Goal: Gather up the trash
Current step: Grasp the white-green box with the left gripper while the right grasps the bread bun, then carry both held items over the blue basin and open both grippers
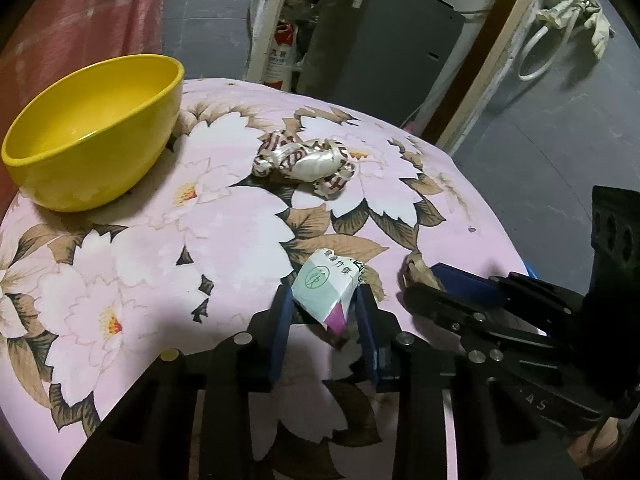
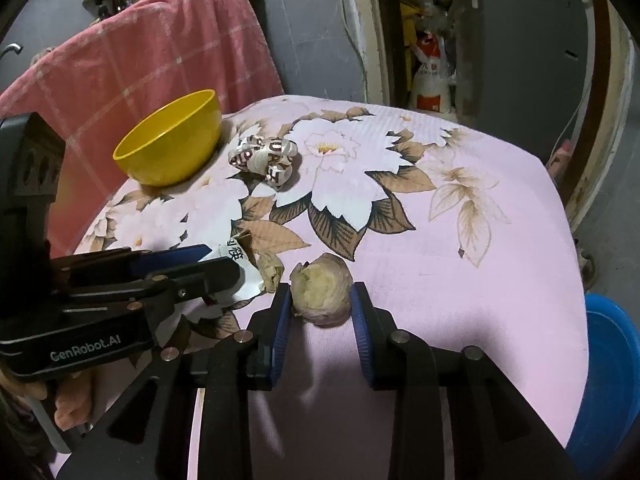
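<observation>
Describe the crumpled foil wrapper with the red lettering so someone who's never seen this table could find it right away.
Start at the yellow bowl on the pink floral tablecloth. Just beside the bowl, toward the middle of the table, lies the foil wrapper. It is the only shiny silver-white piece with dark red letters; the white-and-green paper and the brownish lump lie nearer the tools.

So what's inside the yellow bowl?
The yellow bowl looks empty: the left wrist view shows only its bare yellow inside, with no trash in it. The near rim covers a small strip of the inner wall, so that bit cannot be checked.
</observation>
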Demonstrator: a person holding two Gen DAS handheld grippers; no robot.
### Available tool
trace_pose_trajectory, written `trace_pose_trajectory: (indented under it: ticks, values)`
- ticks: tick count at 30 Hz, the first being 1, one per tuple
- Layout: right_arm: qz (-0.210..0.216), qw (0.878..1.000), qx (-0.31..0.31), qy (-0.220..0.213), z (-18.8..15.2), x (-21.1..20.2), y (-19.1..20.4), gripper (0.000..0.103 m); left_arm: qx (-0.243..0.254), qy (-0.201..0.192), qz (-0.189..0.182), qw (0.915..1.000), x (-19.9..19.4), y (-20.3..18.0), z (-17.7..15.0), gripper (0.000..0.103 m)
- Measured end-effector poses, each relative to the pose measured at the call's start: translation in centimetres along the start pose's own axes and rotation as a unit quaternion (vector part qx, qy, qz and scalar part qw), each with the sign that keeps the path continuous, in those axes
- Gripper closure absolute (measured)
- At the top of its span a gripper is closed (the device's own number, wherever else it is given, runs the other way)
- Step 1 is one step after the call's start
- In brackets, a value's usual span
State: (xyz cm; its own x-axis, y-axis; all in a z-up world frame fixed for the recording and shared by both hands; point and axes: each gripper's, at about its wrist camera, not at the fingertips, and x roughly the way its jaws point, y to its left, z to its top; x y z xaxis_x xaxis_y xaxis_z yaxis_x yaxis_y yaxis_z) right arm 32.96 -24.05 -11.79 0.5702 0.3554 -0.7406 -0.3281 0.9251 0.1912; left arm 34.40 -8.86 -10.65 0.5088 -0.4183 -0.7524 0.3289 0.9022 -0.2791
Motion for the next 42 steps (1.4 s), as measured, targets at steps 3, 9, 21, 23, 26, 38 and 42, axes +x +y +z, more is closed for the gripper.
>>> trace_pose_trajectory:
  ticks: [3, 9, 21, 23, 26, 38, 42]
  values:
    - [0.008, 1.000, 0.008, -0.002, 0.0, 0.0, -0.3, 0.077, 0.004, 0.002, 0.001, 1.0000, 0.0, -0.2, 0.2, 0.079]
    - [0.001, 1.000, 0.004, -0.013, -0.5, -0.6, 0.0, 0.078, 0.012, -0.001, 0.002, 0.9999, -0.4, -1.1, -0.2, 0.085]
    - [-0.028, 0.990, 0.011, -0.135, -2.9, -7.4, -0.2, 0.078, 0.014, -0.078, -0.036, 0.9962, -4.8, -4.0, -1.5, 0.086]
    - [-0.041, 0.984, 0.013, -0.175, -3.0, -9.9, -0.4, 0.078, 0.020, -0.105, -0.048, 0.9931, -6.0, -5.4, -1.4, 0.086]
    - [-0.071, 0.970, 0.007, -0.234, -3.2, -13.9, -0.8, 0.078, 0.028, -0.148, -0.064, 0.9865, -7.7, -7.6, -1.0, 0.086]
    - [-0.191, 0.908, -0.007, -0.373, -5.4, -25.8, -3.5, 0.078, 0.091, -0.288, -0.131, 0.9443, -11.9, -18.7, 0.8, 0.085]
    - [-0.225, 0.894, -0.001, -0.387, -6.7, -28.0, -5.3, 0.078, 0.113, -0.307, -0.150, 0.9331, -11.9, -22.2, 0.8, 0.084]
